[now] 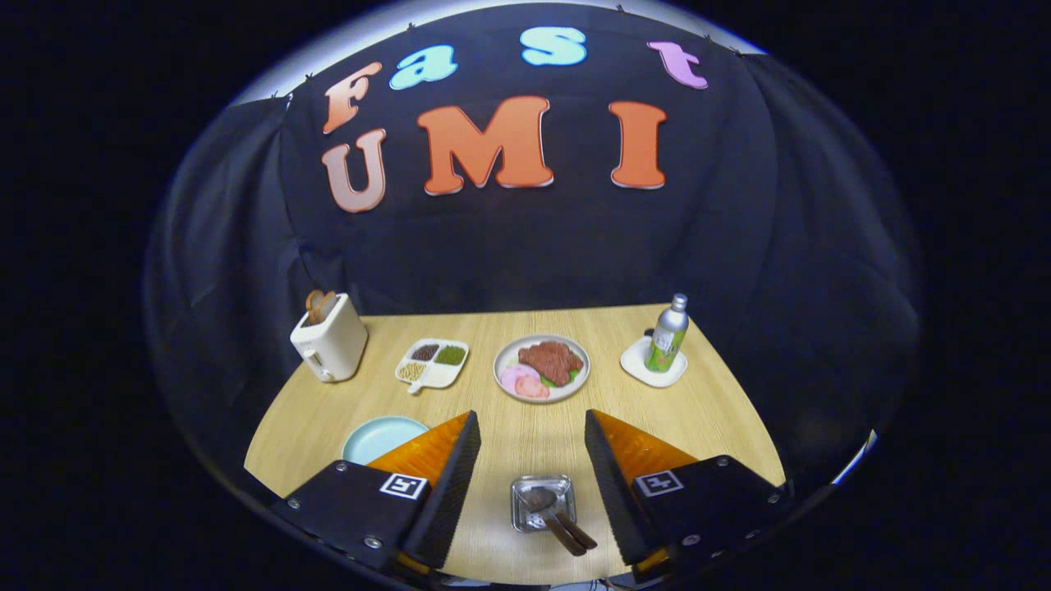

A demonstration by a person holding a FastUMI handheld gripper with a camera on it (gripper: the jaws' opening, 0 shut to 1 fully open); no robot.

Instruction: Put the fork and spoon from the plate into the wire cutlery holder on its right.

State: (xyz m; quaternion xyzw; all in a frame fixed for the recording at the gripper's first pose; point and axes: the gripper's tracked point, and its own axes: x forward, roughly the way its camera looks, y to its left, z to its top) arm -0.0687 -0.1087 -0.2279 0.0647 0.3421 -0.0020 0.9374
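Hovering wide apart and empty, gripper (pixel 532 460) framed the square wire cutlery holder (pixel 542 502), where two dark-handled utensils (pixel 562 524) already stood; pale blue plate (pixel 382 437) looked bare; task apparently complete.

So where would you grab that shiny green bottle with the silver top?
Grip the shiny green bottle around its straight middle, coming level from the front: it stands upright, slim and round, on the white square coaster. The hand-held gripper is open, the silver wire cutlery holder between its fingers.
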